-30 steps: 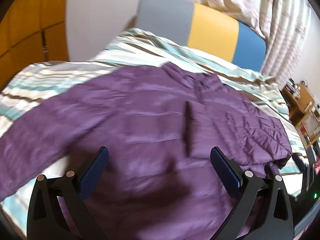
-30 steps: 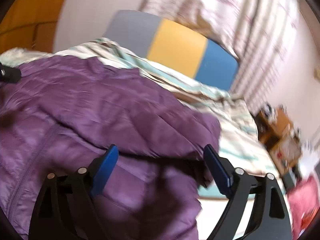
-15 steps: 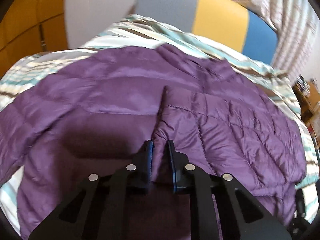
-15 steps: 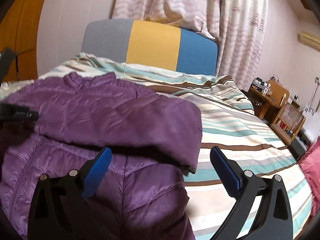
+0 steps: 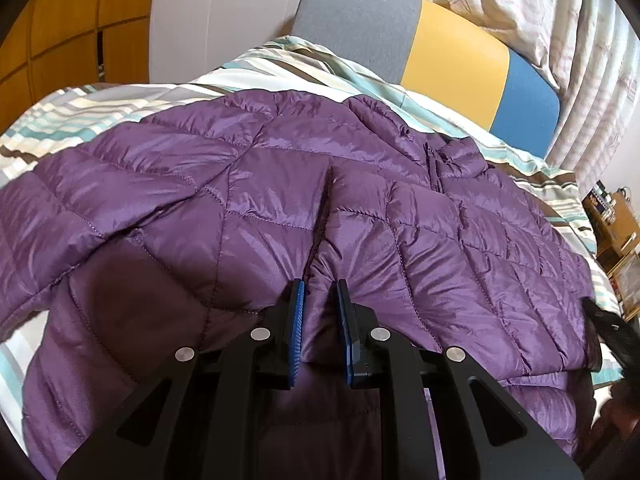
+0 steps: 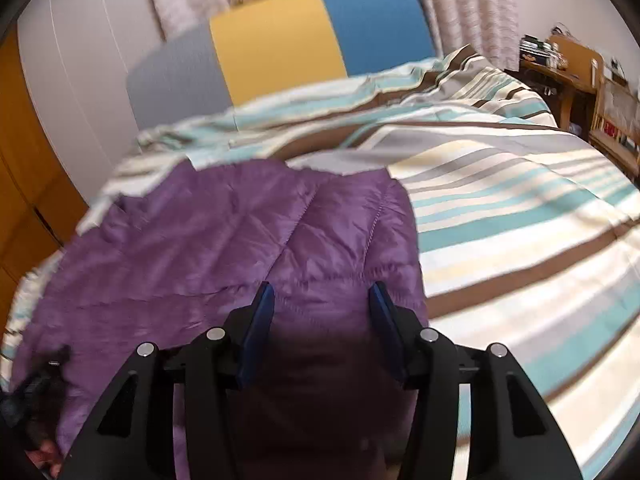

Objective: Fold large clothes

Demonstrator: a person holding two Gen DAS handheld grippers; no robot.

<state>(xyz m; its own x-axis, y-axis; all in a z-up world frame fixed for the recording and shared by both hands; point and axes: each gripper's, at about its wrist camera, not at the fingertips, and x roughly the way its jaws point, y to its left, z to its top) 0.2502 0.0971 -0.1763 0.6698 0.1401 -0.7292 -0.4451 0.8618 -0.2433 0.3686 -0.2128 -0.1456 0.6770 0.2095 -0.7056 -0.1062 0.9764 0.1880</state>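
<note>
Left gripper: jaws pinched tight on raised fold of purple jacket, spread ahead over striped bedding. Right gripper: jaws have just been closing, half apart, jacket sleeve between; pad contact unclear.

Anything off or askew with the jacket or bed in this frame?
Nothing damaged or spilled. The purple puffer jacket lies partly folded on the striped duvet, one panel doubled over the body. The duvet is rumpled near the headboard. Normal mid-fold.

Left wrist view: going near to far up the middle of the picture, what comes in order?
left gripper shut on a fold of the purple puffer jacket → striped bedcover → headboard in grey, yellow and blue → curtain.
</note>
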